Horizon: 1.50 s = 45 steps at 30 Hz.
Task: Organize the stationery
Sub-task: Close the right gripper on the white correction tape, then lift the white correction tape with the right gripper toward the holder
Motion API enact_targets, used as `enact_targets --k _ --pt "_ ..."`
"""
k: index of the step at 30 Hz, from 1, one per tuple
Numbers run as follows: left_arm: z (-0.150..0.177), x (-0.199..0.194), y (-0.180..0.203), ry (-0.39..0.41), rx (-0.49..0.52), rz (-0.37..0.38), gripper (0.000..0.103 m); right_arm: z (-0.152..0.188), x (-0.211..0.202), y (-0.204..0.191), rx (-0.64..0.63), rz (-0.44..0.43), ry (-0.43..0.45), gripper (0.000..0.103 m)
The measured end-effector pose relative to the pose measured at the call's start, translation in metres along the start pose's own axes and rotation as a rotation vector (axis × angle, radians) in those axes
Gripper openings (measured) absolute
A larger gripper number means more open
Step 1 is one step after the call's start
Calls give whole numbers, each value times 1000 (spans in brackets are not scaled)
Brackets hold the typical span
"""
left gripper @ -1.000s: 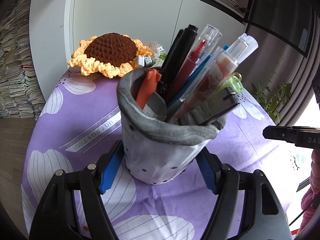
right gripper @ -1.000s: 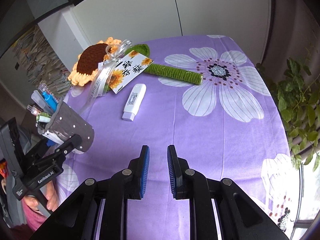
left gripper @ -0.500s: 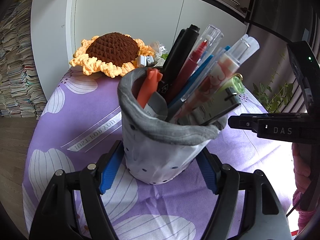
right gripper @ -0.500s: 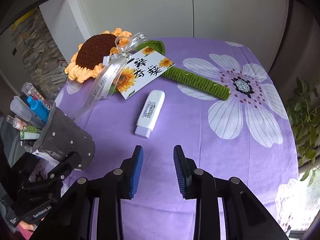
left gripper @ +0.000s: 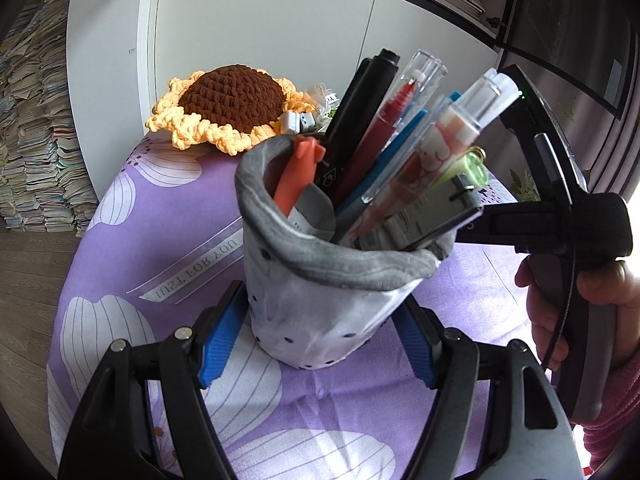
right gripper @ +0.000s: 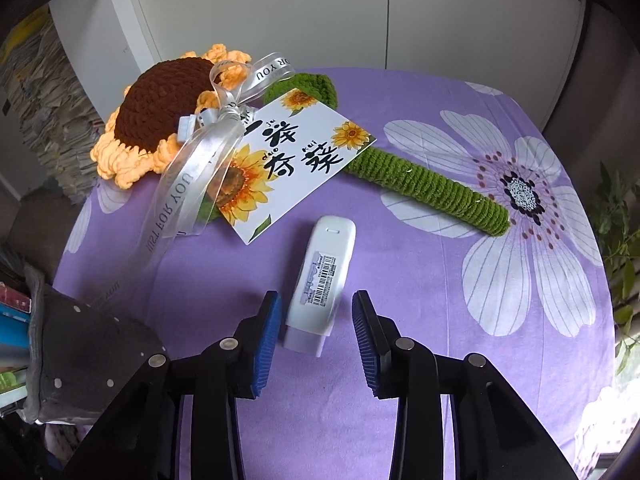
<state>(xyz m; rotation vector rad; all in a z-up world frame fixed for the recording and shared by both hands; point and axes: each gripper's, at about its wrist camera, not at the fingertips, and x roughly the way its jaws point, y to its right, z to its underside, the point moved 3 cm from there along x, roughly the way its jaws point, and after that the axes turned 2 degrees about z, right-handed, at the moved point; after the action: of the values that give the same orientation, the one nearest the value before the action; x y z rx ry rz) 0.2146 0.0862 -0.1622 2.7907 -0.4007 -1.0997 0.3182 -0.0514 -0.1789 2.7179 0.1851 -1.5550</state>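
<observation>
Between the right gripper's (right gripper: 315, 334) parted jaws lay the white stick (right gripper: 320, 286), untouched. Left of it, the left gripper (left gripper: 316, 336) clamped the pen pouch (left gripper: 324, 296); beyond it lay the card (right gripper: 296, 164) and sunflower (right gripper: 160, 116).

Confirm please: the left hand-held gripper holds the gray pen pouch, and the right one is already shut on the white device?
Not quite. The right wrist view shows the right hand-held gripper open, its pads on either side of the white device. The left hand-held gripper does hold the pouch.
</observation>
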Motion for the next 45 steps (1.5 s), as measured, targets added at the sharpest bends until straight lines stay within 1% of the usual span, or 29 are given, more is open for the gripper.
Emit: enact_targets --k 1,3,5,8,11,14,16,21,25,30,31,35,41,45 --pt "0 0 0 0 0 0 72 0 3 1 5 -2 -5 37" --pt "0 0 0 0 0 0 72 1 3 2 6 -5 17 37" --pt "0 0 0 0 0 0 72 3 1 3 7 -14 7 27" --pt "0 0 0 0 0 0 72 11 -4 6 -17 -24 -6 27" --pt "0 0 0 0 0 0 72 29 -19 8 -77 -40 -20 27" --pt "0 0 0 0 0 0 72 56 -38 11 -140 -103 -65 27" --pt "0 0 0 0 0 0 72 79 -52 16 -170 -124 -94 27" --pt "2 1 5 -6 19 23 71 124 -79 34 -247 -60 -111 26" --pt "3 2 11 -15 51 50 71 141 -85 49 -225 -43 -135 26" --pt "3 3 11 -17 50 53 71 143 -88 59 -167 -55 -128 27" --pt "3 3 11 -16 49 54 71 141 -89 59 -163 -53 -121 29" --pt "3 3 10 -16 50 53 71 131 -89 51 -189 -22 -96 34" --pt "3 3 11 -18 50 53 71 120 -79 38 -238 -11 -105 35" --pt "3 4 10 -19 51 51 71 111 -72 35 -233 -17 -108 35"
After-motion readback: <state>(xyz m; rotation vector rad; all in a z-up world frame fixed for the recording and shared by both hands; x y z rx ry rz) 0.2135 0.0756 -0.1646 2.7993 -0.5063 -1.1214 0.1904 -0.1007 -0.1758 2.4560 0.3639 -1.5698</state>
